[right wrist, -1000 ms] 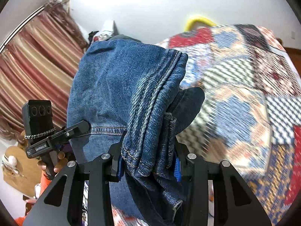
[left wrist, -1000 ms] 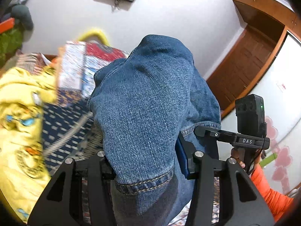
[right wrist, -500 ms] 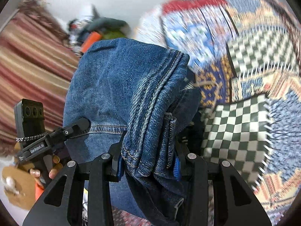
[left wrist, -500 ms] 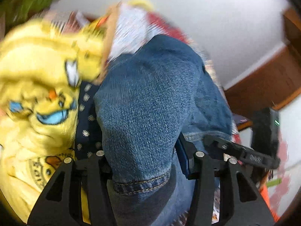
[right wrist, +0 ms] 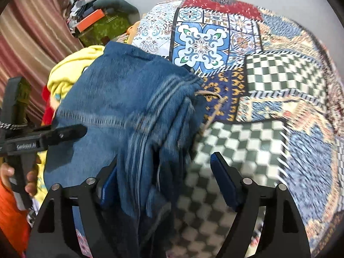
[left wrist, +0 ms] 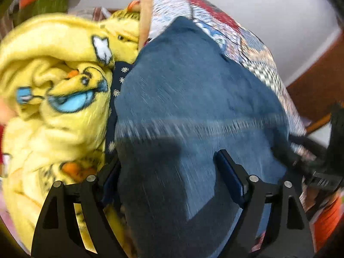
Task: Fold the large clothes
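The folded blue jeans [left wrist: 193, 107] fill the middle of the left wrist view and lie on the patchwork bedspread [left wrist: 247, 49]. My left gripper [left wrist: 167, 172] has its jaws spread wide, with the denim lying loose between them. In the right wrist view the jeans [right wrist: 120, 107] sit at the left on the bedspread [right wrist: 268, 75]. My right gripper [right wrist: 163, 167] is open; the denim edge hangs against its left finger and the right finger stands apart over the checked patch. The left gripper also shows in the right wrist view [right wrist: 64, 133], at the left.
A yellow cartoon-print blanket [left wrist: 53, 86] is heaped just left of the jeans, with a dark dotted cloth [left wrist: 120, 77] between them. Clutter and a striped curtain [right wrist: 32, 32] stand beyond the bed's far left. A wooden door [left wrist: 318, 86] is at the right.
Both grippers swung down toward the bed with the jeans, then opened. The jeans have dropped out of both grips onto the bedspread beside the yellow blanket.
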Demonstrator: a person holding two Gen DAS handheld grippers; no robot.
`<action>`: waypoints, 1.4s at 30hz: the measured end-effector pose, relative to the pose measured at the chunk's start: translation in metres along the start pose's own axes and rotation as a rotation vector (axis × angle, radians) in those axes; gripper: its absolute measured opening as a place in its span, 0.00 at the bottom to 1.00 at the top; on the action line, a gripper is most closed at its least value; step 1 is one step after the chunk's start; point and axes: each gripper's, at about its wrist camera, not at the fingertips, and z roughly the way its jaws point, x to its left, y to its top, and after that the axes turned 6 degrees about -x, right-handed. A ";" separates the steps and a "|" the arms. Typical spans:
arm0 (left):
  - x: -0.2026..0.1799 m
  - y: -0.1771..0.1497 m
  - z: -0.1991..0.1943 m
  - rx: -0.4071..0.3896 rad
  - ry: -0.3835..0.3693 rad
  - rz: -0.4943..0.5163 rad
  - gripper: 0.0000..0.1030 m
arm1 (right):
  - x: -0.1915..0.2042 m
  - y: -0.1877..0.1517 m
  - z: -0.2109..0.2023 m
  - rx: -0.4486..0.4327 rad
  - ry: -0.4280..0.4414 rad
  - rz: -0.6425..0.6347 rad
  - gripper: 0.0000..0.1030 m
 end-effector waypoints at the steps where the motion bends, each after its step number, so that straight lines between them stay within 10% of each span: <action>1: -0.008 -0.010 -0.009 -0.014 0.036 0.032 0.85 | 0.002 -0.005 -0.005 -0.003 -0.007 -0.011 0.75; 15: -0.053 -0.084 -0.128 -0.148 0.136 0.060 0.86 | 0.024 -0.059 -0.116 -0.123 -0.055 -0.002 0.76; 30: -0.160 -0.127 -0.375 -0.762 0.006 0.145 0.86 | 0.115 -0.088 -0.335 -0.697 0.014 -0.132 0.76; 42: -0.206 -0.200 -0.421 -0.995 0.134 0.220 0.94 | 0.145 -0.137 -0.377 -0.866 -0.022 -0.144 0.81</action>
